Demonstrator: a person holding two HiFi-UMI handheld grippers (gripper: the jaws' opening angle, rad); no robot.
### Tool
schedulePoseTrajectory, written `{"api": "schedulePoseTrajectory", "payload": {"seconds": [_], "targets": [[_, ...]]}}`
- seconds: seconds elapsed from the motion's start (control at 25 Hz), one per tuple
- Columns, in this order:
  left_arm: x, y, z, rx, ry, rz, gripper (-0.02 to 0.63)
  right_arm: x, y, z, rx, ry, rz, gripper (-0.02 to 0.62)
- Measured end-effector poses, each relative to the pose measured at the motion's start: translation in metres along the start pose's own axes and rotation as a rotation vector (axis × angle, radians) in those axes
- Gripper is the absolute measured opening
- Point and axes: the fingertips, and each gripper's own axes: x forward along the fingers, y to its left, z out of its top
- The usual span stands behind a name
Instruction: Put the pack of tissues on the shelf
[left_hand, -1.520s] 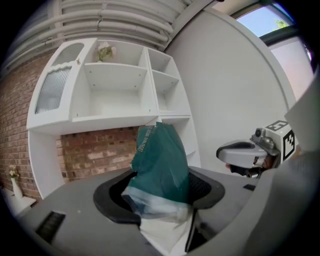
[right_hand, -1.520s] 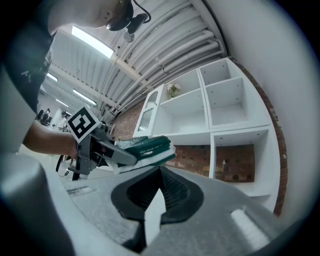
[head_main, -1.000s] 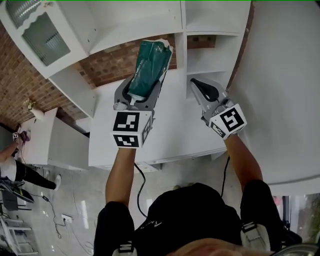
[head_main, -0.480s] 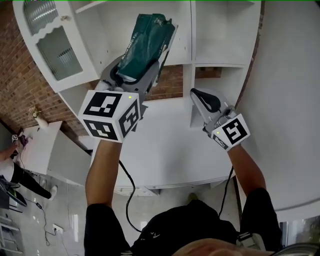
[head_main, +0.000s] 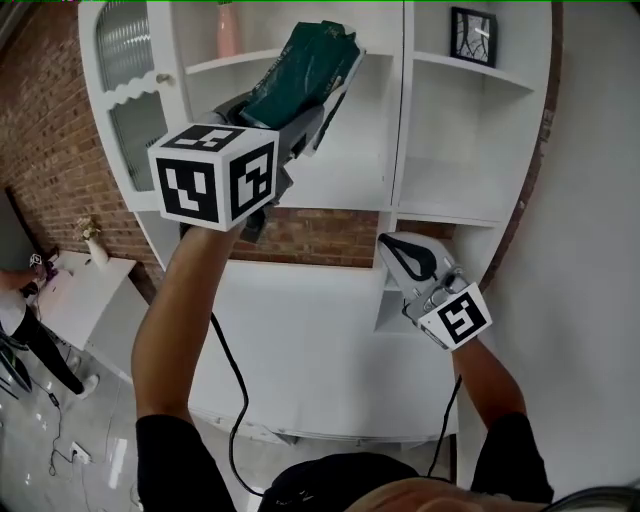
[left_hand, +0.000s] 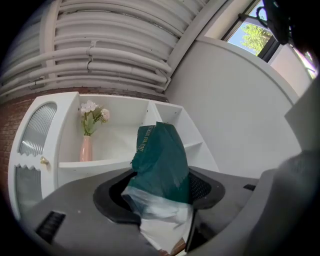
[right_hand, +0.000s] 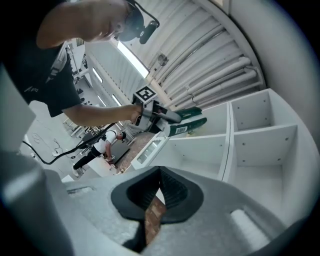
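The pack of tissues (head_main: 302, 72) is dark green with a clear end. My left gripper (head_main: 298, 112) is shut on it and holds it high in front of the white shelf unit (head_main: 400, 120), near the upper shelf board (head_main: 250, 60). In the left gripper view the pack (left_hand: 162, 162) stands up between the jaws of the left gripper (left_hand: 160, 197), and the shelf board (left_hand: 95, 162) lies beyond it. My right gripper (head_main: 405, 255) is lower at the right, shut and holding nothing. Seen from the right gripper (right_hand: 160, 192), the pack (right_hand: 189, 123) hovers by the shelf.
A pink vase (head_main: 228, 25) with flowers (left_hand: 92, 112) stands on the upper left shelf. A framed picture (head_main: 472, 35) sits in the top right compartment. A ribbed-glass cabinet door (head_main: 125, 90) is at the left. A white counter (head_main: 320, 340) lies below. A person (head_main: 20, 325) stands far left.
My left gripper has risen with the pack from counter height to the upper shelf level. The right gripper rose a little. The upper compartments have come into view.
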Motion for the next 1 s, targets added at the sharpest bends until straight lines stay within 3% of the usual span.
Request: {"api": "schedulePoseTrajectory", "payload": {"seconds": [0.48,0.84,1.0], "targets": [[0.098,0.037,0.058,0.012,0.160,0.079,0.259,0.015,-0.044,0.031,-0.010,-0.075,0.168,0.002],[0.173,0.065,0.065,0.058,0.401,0.071,0.261,0.018,-0.064,0.022,-0.003,-0.089,0.160,0.002],[0.194,0.067,0.052,0.094,0.520,0.029,0.265,0.013,-0.076,0.019,-0.011,-0.092,0.143,0.002]]}}
